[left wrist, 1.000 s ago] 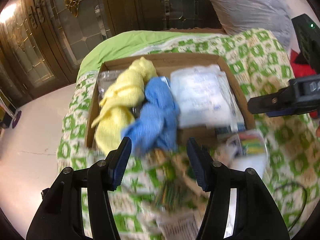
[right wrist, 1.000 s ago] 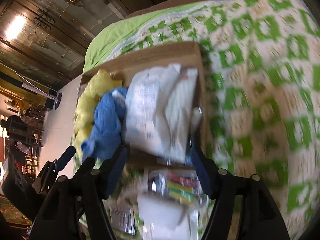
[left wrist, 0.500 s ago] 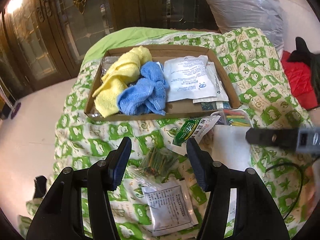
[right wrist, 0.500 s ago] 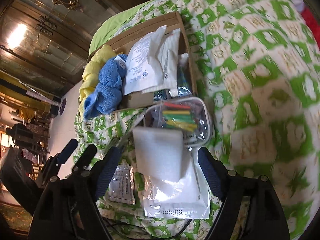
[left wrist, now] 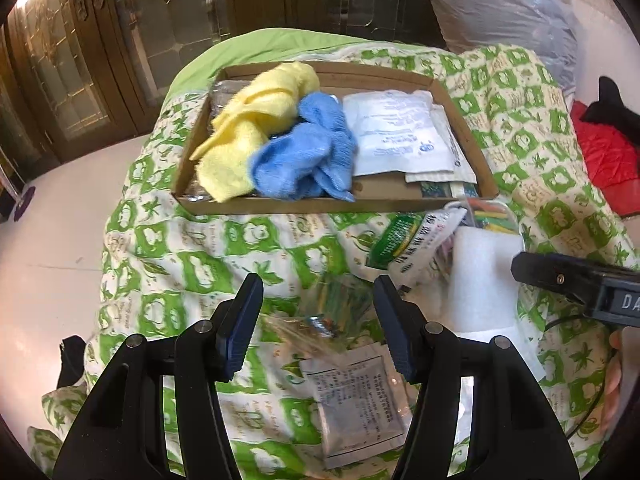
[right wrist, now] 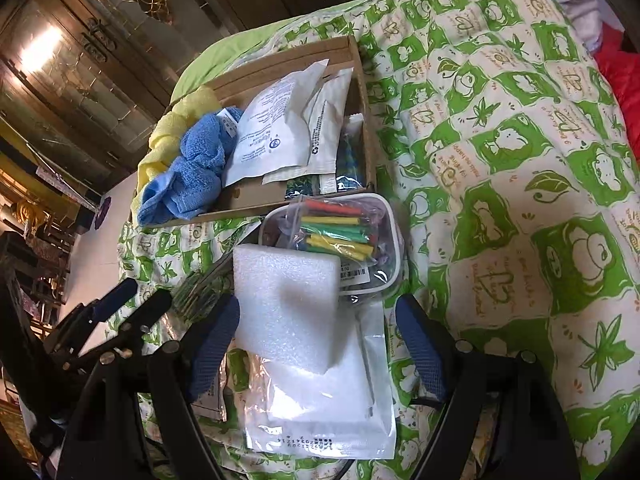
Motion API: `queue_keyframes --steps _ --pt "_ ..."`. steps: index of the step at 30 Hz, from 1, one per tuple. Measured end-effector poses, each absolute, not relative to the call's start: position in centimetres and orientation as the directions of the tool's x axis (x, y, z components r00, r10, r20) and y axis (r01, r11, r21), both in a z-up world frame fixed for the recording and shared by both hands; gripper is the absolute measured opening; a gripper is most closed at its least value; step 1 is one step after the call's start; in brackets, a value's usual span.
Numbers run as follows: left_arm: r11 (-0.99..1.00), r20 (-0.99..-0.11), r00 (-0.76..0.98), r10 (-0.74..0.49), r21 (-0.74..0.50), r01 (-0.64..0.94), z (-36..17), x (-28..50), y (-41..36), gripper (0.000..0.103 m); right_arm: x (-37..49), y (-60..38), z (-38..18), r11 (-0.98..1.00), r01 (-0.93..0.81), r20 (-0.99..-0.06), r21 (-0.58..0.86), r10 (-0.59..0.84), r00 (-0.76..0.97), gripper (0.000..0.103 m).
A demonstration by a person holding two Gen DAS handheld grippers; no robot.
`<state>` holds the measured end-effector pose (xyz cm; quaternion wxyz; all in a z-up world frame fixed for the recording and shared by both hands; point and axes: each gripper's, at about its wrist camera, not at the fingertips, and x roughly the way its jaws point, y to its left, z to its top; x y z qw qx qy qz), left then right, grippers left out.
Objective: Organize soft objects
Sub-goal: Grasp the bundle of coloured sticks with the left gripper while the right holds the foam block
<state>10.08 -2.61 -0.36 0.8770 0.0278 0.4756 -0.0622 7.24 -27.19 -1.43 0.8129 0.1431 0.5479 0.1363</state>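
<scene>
The white rectangular foam block (right wrist: 286,308) lay on the green-and-cream patterned quilt (right wrist: 500,184), resting partly on a flat clear plastic pouch (right wrist: 320,412) and just beside a clear zip pouch of coloured sticks (right wrist: 340,236). The right gripper (right wrist: 320,348) hung over the foam block with its jaws wide apart, one on each side of it, and neither pad seemed to press on it. The left gripper (left wrist: 316,320) was open too, with nothing gripped, above a small clear bag of green pieces (left wrist: 332,312) and a white printed sachet (left wrist: 356,396).

Farther away stood the shallow brown cardboard tray (left wrist: 320,206), which already held a yellow towel (left wrist: 252,120), a blue towel (left wrist: 308,160) and white packets (left wrist: 394,132).

In my judgement the step in hand was the pick of the foam block. The next move called for lowering the right jaws, closing gently, because foam gives way, and carrying it to the tray.
</scene>
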Motion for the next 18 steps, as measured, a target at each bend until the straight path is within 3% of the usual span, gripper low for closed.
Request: queue_keyframes --steps 11,18 --pt "0.987 -0.833 0.546 -0.09 -0.002 0.159 -0.1 9.8 -2.3 0.058 7.4 -26.0 -1.8 0.899 -0.073 -0.848 0.432 0.433 0.306 0.081" --pt "0.955 -0.884 0.46 -0.086 0.059 0.292 -2.7 9.5 -5.2 0.058 8.3 -22.5 -3.7 0.938 -0.115 -0.909 0.328 0.347 0.233 0.081"
